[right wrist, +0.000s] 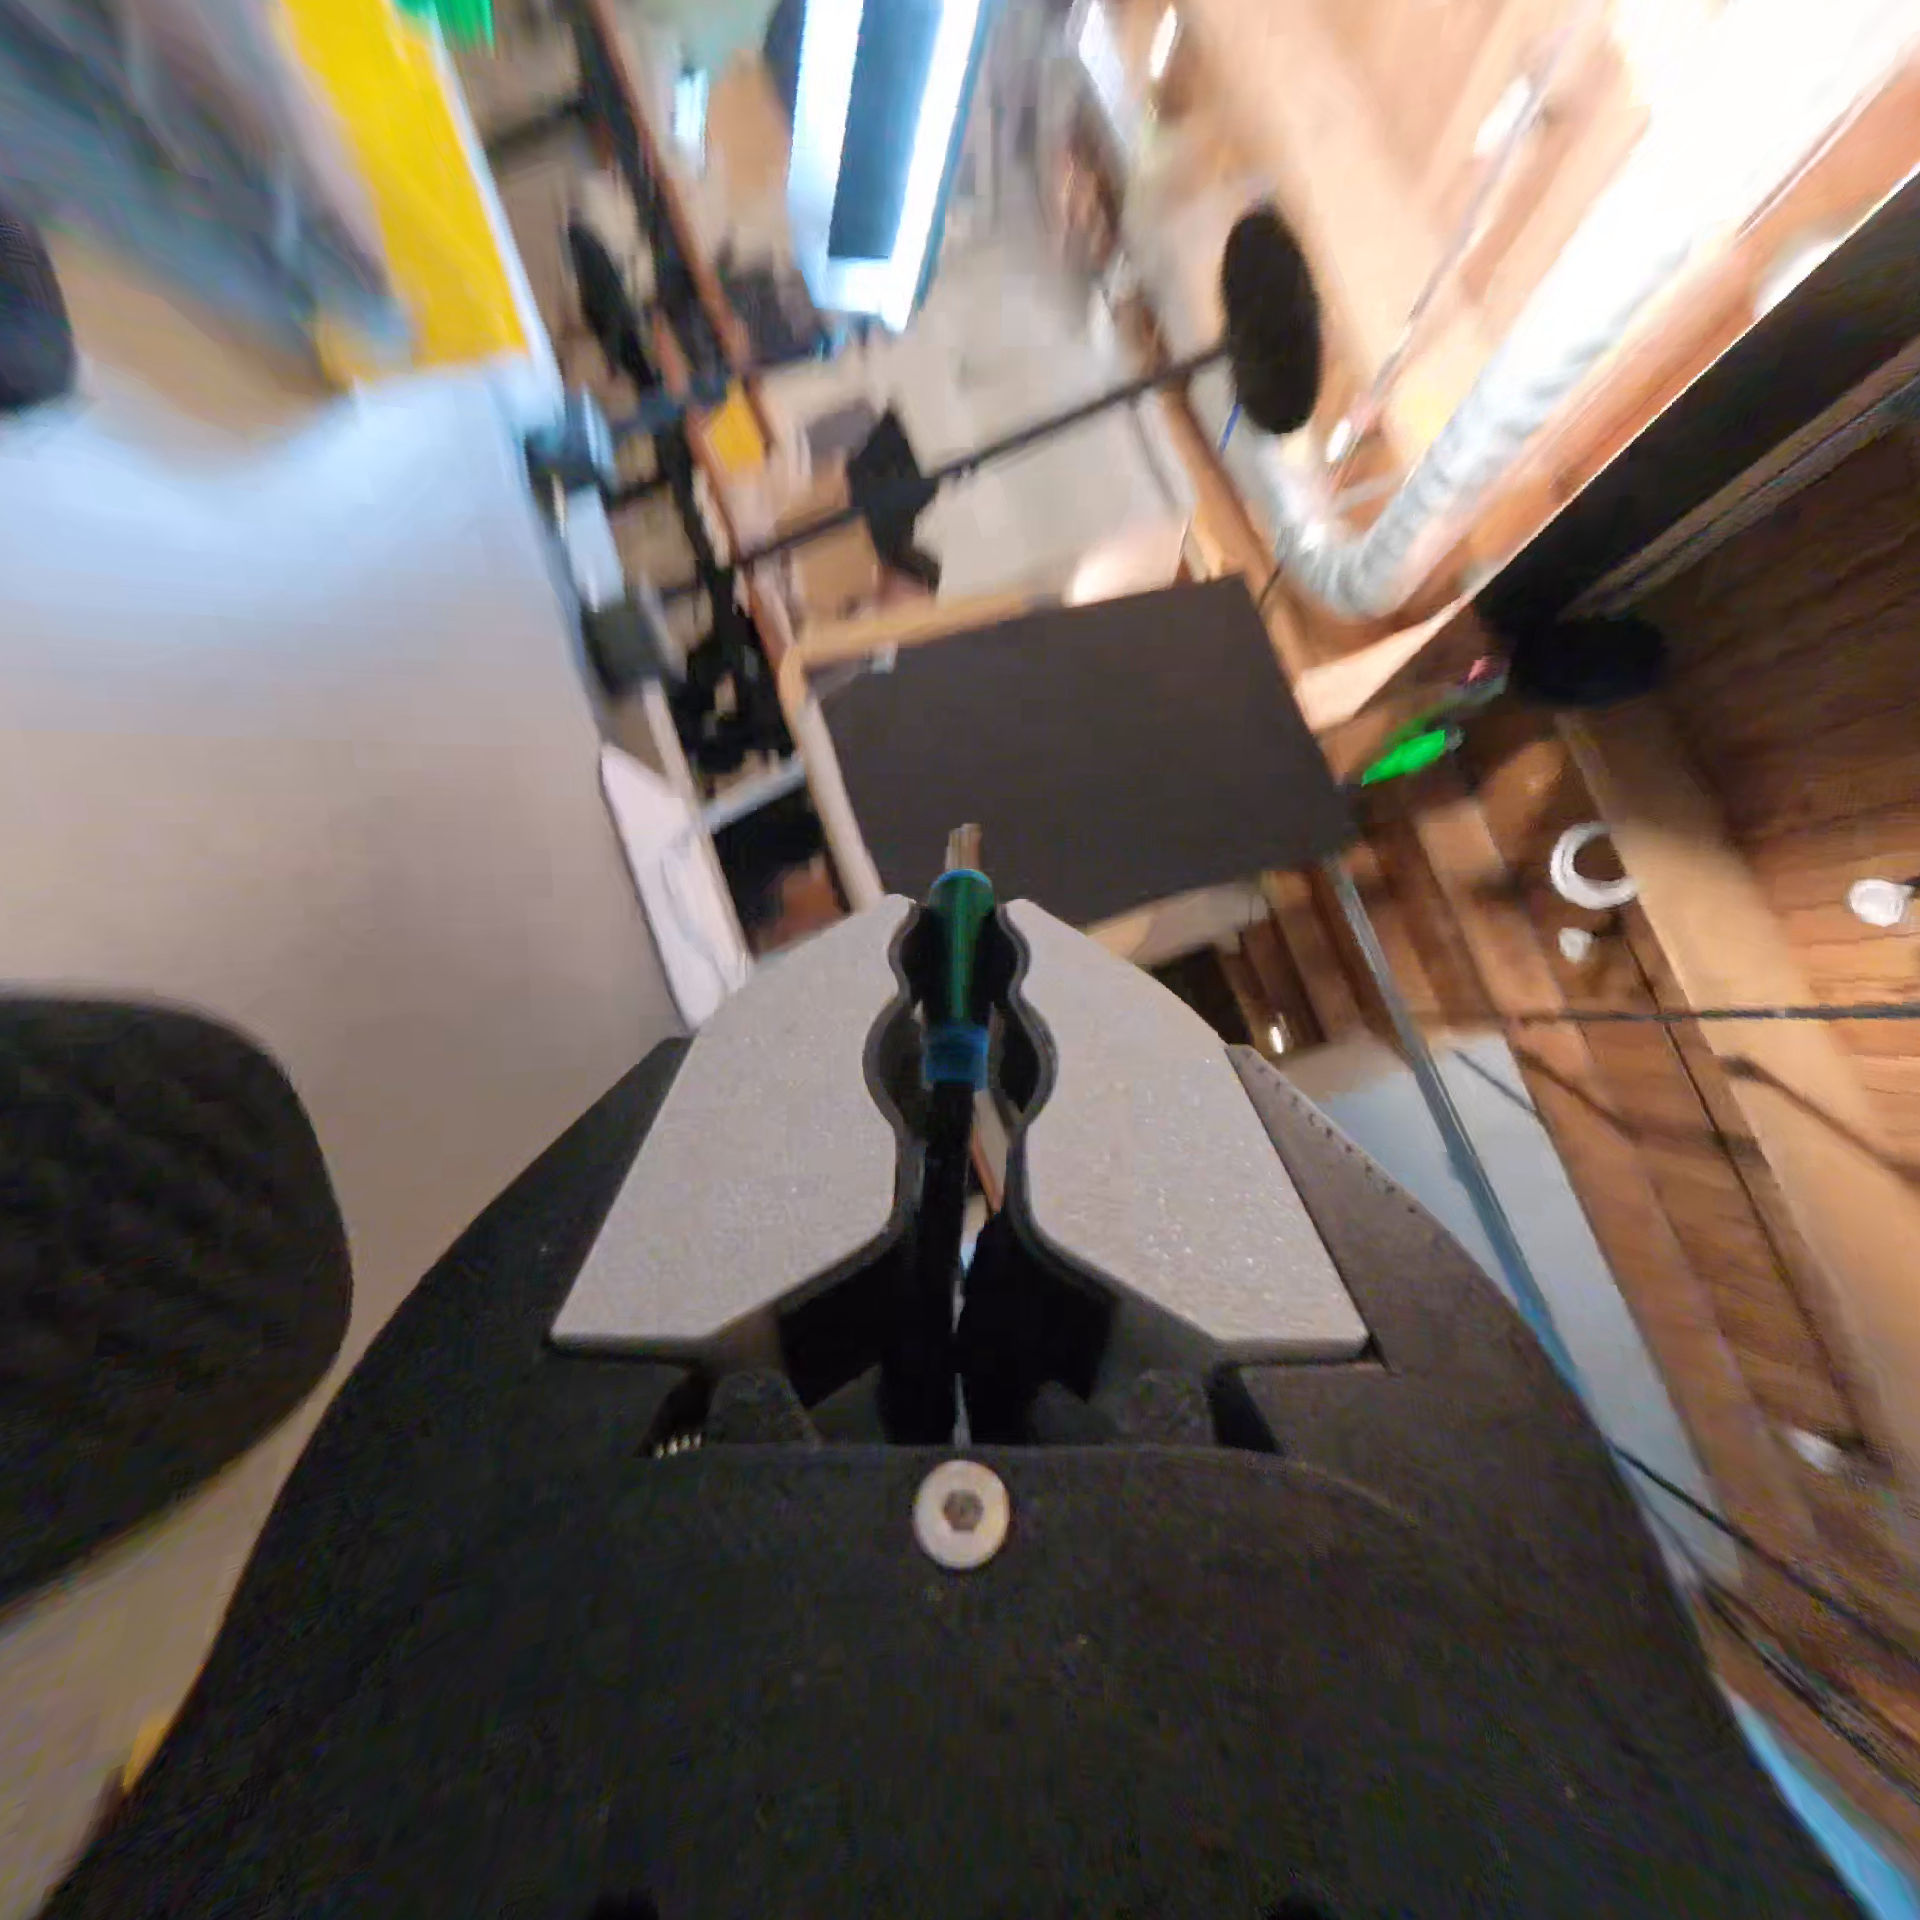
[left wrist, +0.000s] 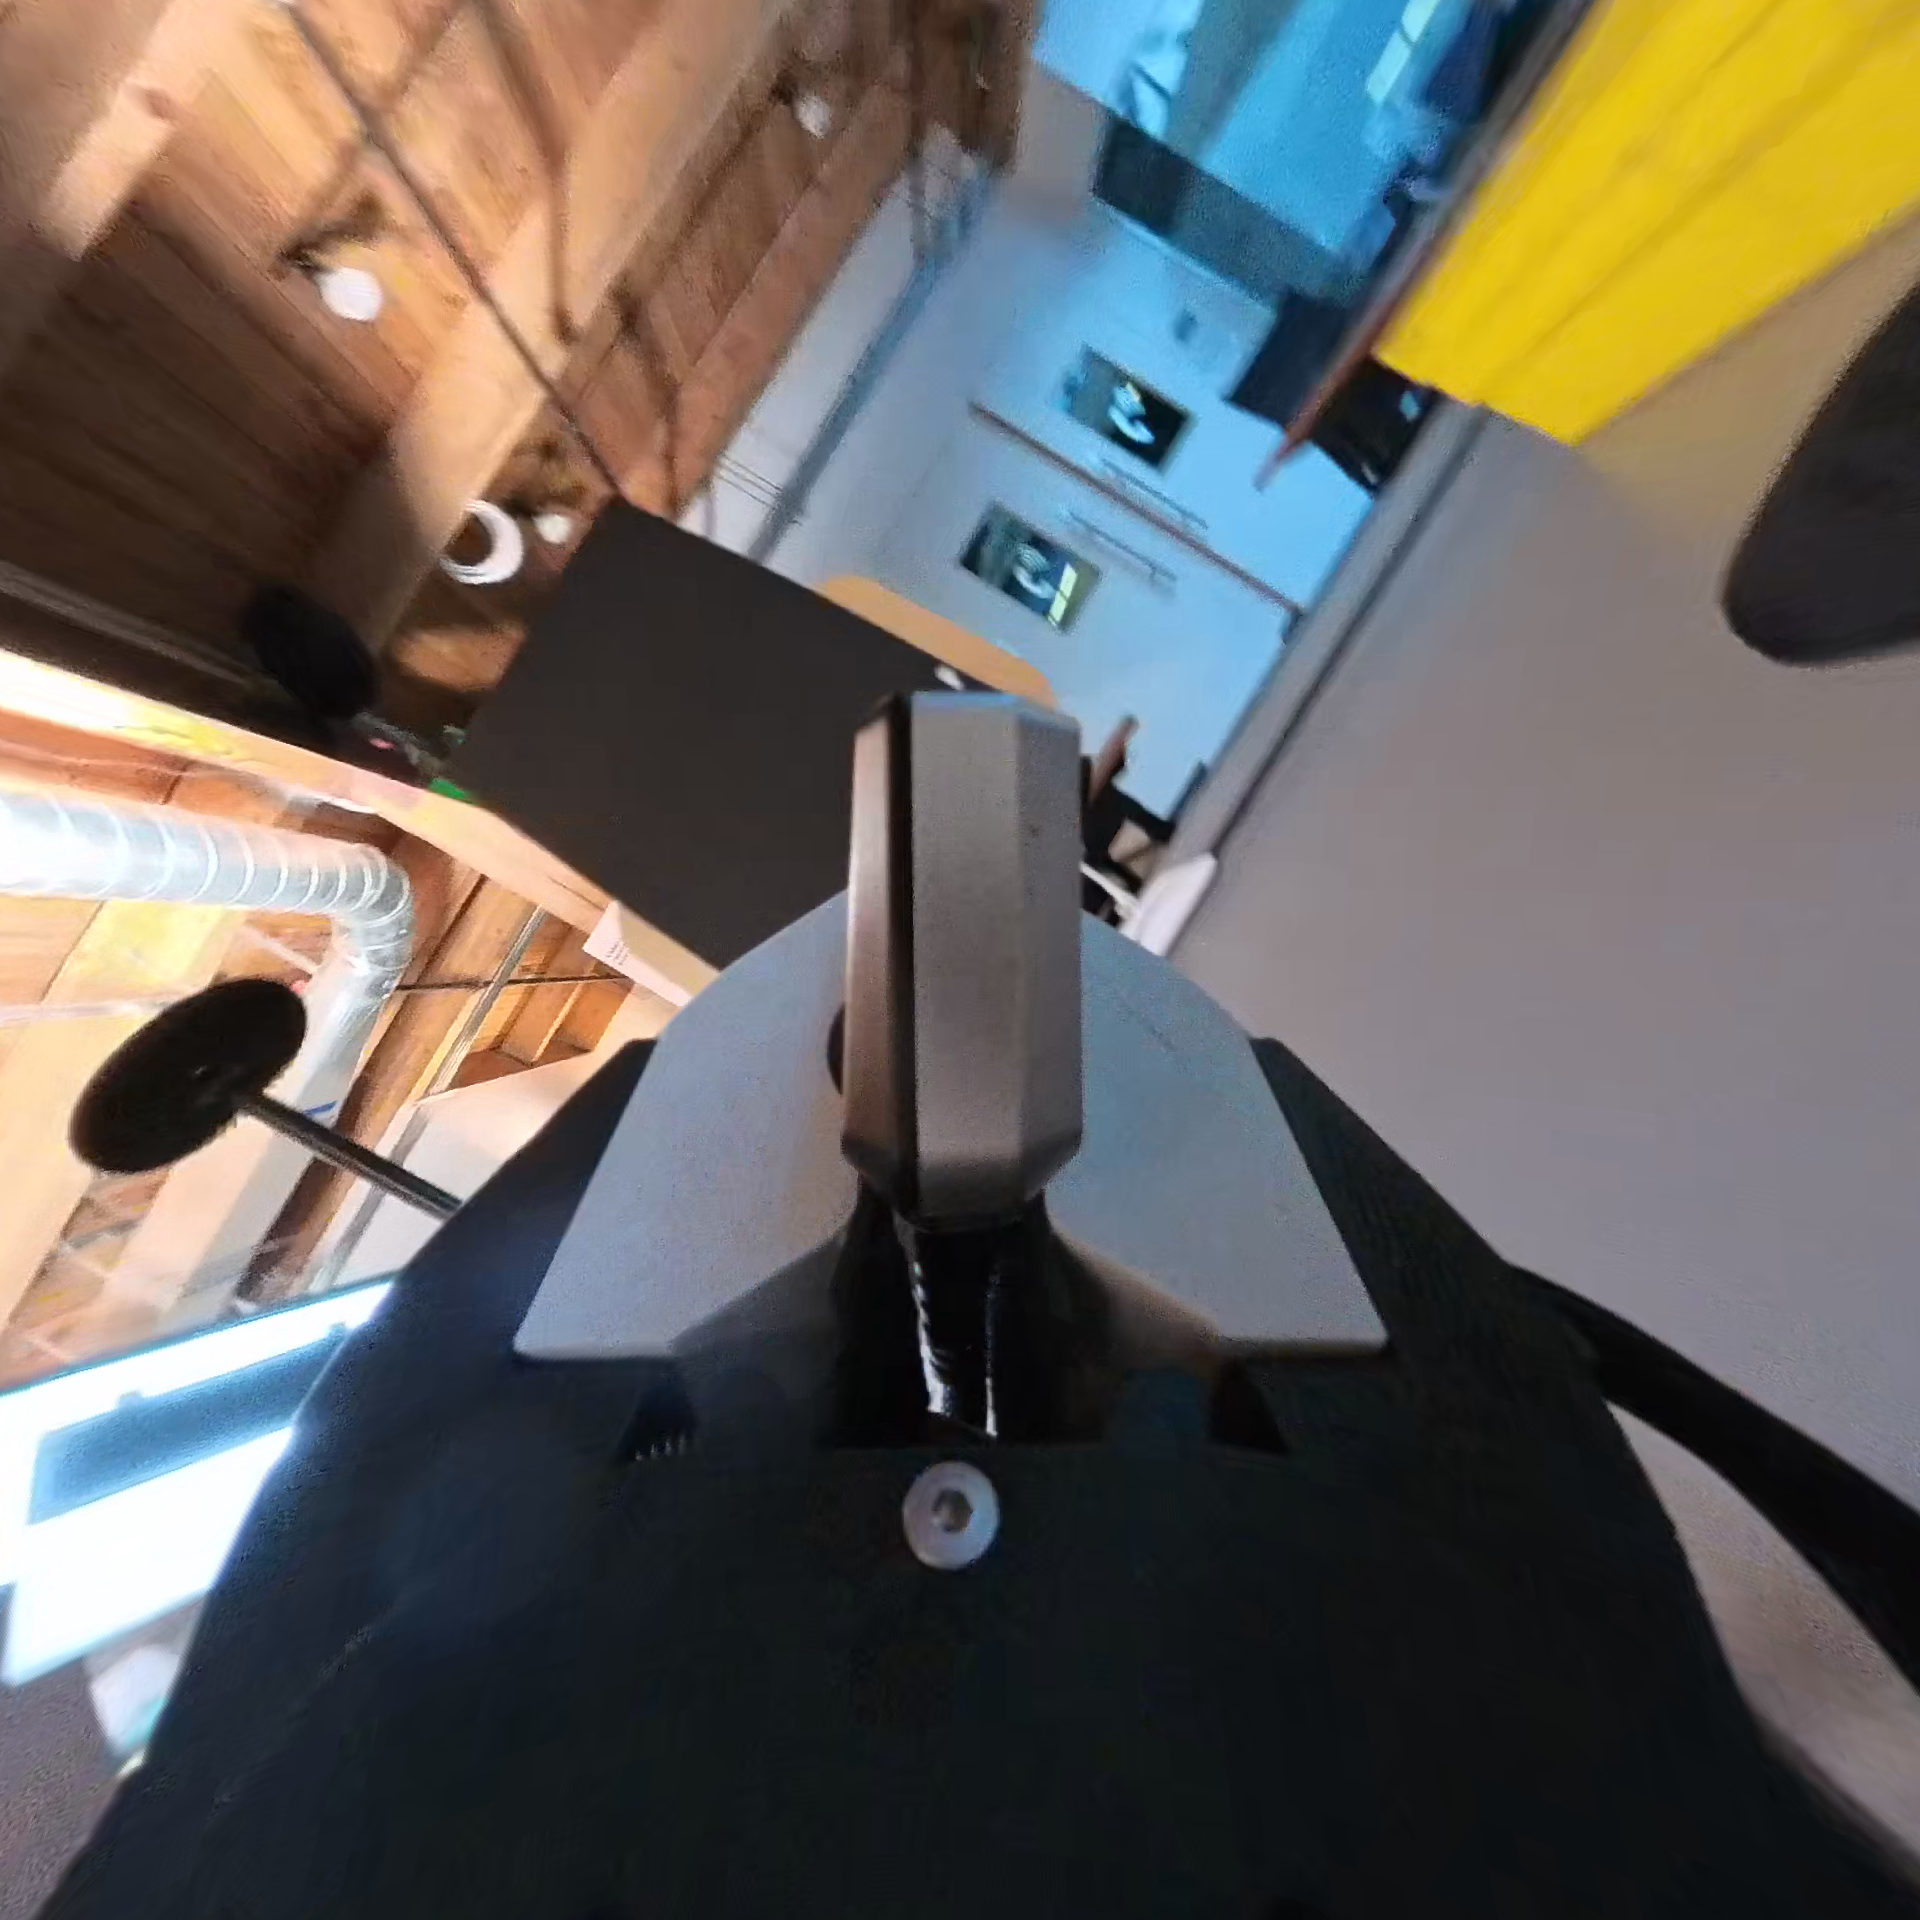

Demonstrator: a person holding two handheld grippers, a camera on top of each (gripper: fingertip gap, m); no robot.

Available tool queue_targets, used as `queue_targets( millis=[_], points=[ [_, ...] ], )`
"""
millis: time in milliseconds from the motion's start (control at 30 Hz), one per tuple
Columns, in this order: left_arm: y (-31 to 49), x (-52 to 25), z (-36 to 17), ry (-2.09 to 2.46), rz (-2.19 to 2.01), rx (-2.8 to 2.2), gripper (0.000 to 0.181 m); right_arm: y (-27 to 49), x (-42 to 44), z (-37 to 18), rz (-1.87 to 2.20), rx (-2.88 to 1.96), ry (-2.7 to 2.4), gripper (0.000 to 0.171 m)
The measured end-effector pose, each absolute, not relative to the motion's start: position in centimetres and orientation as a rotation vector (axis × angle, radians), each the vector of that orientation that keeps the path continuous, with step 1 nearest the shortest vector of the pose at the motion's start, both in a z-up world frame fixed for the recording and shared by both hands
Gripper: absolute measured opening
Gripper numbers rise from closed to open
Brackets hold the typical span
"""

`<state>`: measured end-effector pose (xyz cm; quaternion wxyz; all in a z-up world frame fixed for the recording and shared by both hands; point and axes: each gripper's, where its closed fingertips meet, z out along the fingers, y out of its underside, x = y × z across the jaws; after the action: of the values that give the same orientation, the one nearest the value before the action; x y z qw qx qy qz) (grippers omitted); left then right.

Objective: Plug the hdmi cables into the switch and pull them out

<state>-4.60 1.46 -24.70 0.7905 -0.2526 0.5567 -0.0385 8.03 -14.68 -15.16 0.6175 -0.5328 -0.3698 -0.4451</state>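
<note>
Both views tilted toward ceiling and walls, no surface visible. Left gripper [left wrist: 935, 935] jaws clamped on the grey switch [left wrist: 966, 956]; right gripper [right wrist: 956, 997] jaws clamped on a green-tipped cable plug [right wrist: 951, 914]. Probably between plug-ins; next needs aligning plug with port.

a tilted workshop interior: a wooden beam ceiling [left wrist: 260, 343], a silver ventilation duct [left wrist: 208, 862], a white wall [left wrist: 1558, 831], a yellow panel [left wrist: 1662, 208] and a black board [right wrist: 1081, 748].
</note>
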Motion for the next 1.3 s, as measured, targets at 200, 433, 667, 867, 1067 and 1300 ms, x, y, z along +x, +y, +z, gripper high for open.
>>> queue_targets(
  millis=[200,433,667,867,1067,1300],
  points=[
    [2.1,-4.0,-26.6,1.299,0.088,-0.492,0.022,-19.3,10.7,-7.2,-0.872,-1.009,-0.598,0.012],
    [1.5,-3.4,-27.7,1.358,0.213,-0.410,0.023,-19.3,23.4,-11.2,-0.438,-1.323,-0.166,0.012],
    [1.7,-3.3,-27.6,1.352,0.205,-0.421,0.023,-18.2,29.7,-22.1,-0.332,-1.669,0.050,0.019],
    [1.6,-3.3,-27.6,1.346,0.215,-0.410,0.023,-19.5,30.0,-18.6,-0.709,-1.542,0.018,0.056],
    [1.4,-3.2,-27.7,1.352,0.214,-0.407,0.023,-14.5,12.9,-17.7,-0.778,-1.362,-0.737,0.070],
    [1.0,-3.0,-28.0,1.372,0.197,-0.394,0.023,-7.3,-2.0,-27.7,-1.099,-1.122,-1.516,0.048]
  ],
)
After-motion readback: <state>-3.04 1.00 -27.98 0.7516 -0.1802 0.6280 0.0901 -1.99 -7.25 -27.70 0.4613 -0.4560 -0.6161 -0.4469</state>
